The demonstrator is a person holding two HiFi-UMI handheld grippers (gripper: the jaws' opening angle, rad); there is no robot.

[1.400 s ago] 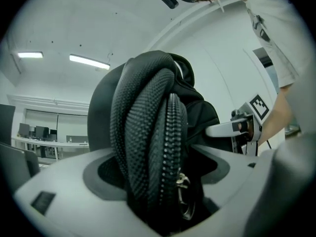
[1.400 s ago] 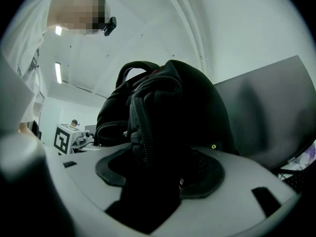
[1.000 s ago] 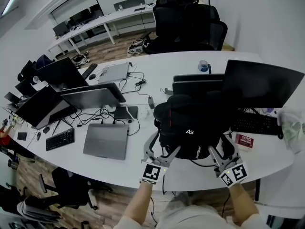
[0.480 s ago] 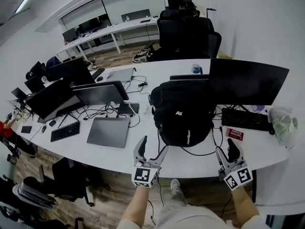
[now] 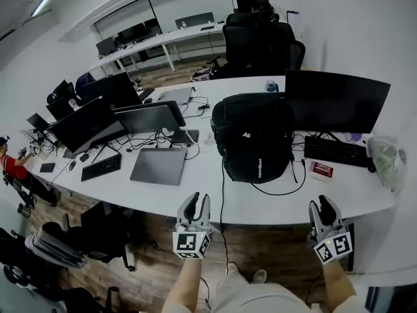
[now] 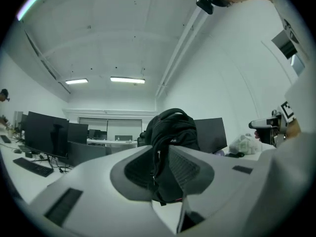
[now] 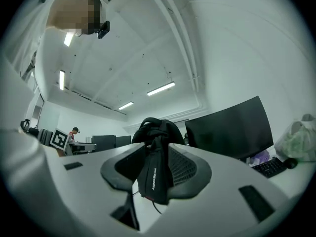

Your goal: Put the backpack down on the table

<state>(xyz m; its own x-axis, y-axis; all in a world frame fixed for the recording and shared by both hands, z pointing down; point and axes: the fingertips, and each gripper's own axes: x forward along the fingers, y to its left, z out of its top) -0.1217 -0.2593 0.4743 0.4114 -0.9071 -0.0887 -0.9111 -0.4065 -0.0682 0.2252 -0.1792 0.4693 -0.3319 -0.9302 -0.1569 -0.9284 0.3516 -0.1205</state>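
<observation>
The black backpack (image 5: 254,139) stands upright on the white table (image 5: 195,194), in front of a dark monitor. It also shows far off in the left gripper view (image 6: 170,125) and the right gripper view (image 7: 154,132). My left gripper (image 5: 197,202) hangs off the table's near edge, over the floor, well short of the backpack. My right gripper (image 5: 320,205) hangs likewise at the right. Both have just been closing their jaws, which stand narrowly open with nothing between them. Neither touches the backpack.
A wide monitor (image 5: 335,100), a keyboard (image 5: 335,152) and a red card (image 5: 322,169) lie right of the backpack. A closed laptop (image 5: 158,166) and more monitors (image 5: 88,119) lie left. A black cable (image 5: 222,204) hangs over the table edge. Office chairs (image 5: 257,38) stand behind.
Both grippers drew back from the backpack's sides toward me, past the table edge, and their jaws narrowed. The backpack stays standing on the table.
</observation>
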